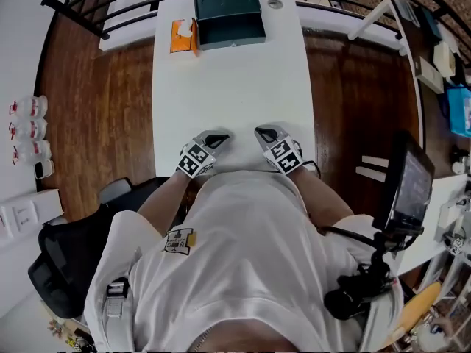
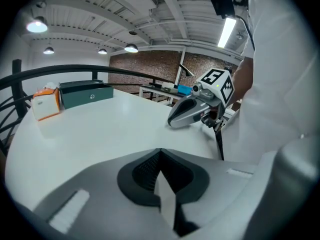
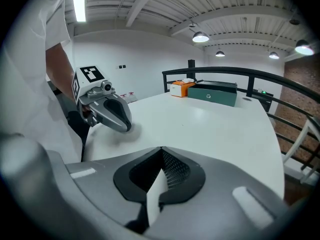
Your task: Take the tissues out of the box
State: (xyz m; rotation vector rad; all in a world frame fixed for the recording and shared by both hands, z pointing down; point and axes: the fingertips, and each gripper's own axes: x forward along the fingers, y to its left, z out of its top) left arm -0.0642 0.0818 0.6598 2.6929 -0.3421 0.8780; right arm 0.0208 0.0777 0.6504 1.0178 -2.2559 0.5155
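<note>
An orange tissue box (image 1: 183, 36) with white tissue showing on top stands at the table's far left, touching a dark green box (image 1: 229, 18). Both also show far off in the left gripper view, tissue box (image 2: 46, 104) and green box (image 2: 86, 94), and in the right gripper view, tissue box (image 3: 181, 88) and green box (image 3: 215, 92). My left gripper (image 1: 223, 136) and right gripper (image 1: 261, 132) rest side by side at the near edge of the white table (image 1: 235, 87), far from the boxes. Each is shut, left gripper (image 2: 159, 154) and right gripper (image 3: 161, 154), with nothing held.
A black railing (image 1: 110, 6) curves round the table's far side. A small round disc (image 1: 274, 4) lies beside the green box. A black chair (image 1: 66, 263) stands at my left, a monitor (image 1: 408, 190) on a side desk at my right, and bottles (image 1: 29, 131) on the left floor.
</note>
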